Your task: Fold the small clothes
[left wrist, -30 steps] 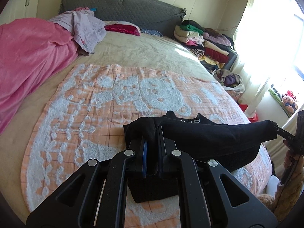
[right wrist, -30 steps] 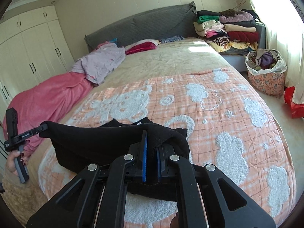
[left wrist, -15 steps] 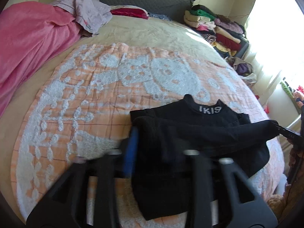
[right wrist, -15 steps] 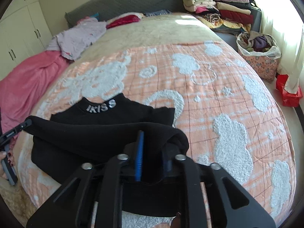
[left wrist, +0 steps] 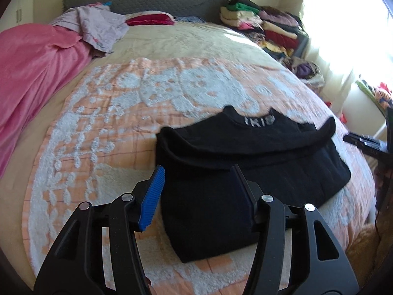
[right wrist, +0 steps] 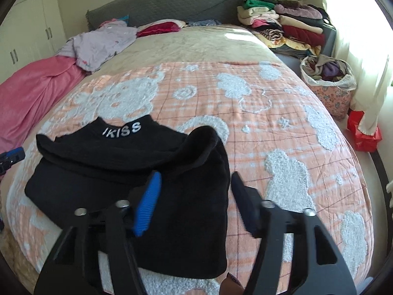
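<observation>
The left gripper [left wrist: 197,191] is seen with its jaws spread wide and nothing held between them; one blue ribbed pad [left wrist: 151,196] and one dark pad [left wrist: 242,194] frame the near left corner of the black knitted garment with white "IKISS" lettering at the neck [left wrist: 245,162]. The right gripper [right wrist: 194,201] is likewise spread wide with nothing clasped, its blue pad [right wrist: 147,204] over the black fabric and its dark pad [right wrist: 242,201] just past the garment's right edge. The garment [right wrist: 118,169] is laid folded on the peach and white tufted blanket with bear patterns [right wrist: 270,127], near the foot of the bed, a rolled fold running across it below the neckband. Toward ten o'clock in the right wrist view a pink fleece blanket [right wrist: 32,93] and a crumpled lilac garment [right wrist: 98,44] are found. Toward one o'clock a stack of folded clothes [right wrist: 282,24] is set beside the grey quilted headboard [right wrist: 167,5], and at two o'clock a floral basket of clothes [right wrist: 329,83] is placed on the floor.
</observation>
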`<state>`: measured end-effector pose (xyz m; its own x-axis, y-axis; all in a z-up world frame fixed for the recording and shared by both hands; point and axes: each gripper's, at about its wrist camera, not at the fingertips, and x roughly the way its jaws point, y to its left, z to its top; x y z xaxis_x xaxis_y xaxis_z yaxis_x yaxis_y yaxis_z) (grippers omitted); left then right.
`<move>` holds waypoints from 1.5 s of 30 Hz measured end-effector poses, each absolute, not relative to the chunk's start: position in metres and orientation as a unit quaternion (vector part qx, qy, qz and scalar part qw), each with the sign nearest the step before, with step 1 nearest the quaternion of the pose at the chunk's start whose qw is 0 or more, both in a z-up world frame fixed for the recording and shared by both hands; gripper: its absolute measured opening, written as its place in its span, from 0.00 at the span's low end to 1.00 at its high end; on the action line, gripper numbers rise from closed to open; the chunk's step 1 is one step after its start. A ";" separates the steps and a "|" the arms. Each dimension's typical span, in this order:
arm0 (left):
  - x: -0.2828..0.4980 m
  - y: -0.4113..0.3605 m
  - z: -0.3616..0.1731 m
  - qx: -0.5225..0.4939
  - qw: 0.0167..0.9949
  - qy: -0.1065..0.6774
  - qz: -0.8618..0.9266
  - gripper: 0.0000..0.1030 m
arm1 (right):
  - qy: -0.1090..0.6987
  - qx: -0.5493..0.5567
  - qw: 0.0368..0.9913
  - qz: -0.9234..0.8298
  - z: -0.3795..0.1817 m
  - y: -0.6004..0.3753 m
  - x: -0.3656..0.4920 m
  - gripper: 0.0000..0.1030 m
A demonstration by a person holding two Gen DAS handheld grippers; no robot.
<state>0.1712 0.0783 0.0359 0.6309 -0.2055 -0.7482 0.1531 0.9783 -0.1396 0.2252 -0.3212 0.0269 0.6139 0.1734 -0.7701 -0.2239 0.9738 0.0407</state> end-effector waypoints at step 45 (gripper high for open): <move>0.251 0.105 -0.027 -0.116 0.883 0.450 -0.068 0.27 | 0.472 0.084 0.872 0.097 -0.034 -0.354 0.323 0.38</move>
<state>0.2510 0.1053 -0.0266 0.5864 -0.2250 -0.7781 0.0159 0.9637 -0.2667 0.3232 -0.3544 -0.0341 0.5359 0.2480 -0.8071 -0.0896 0.9672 0.2377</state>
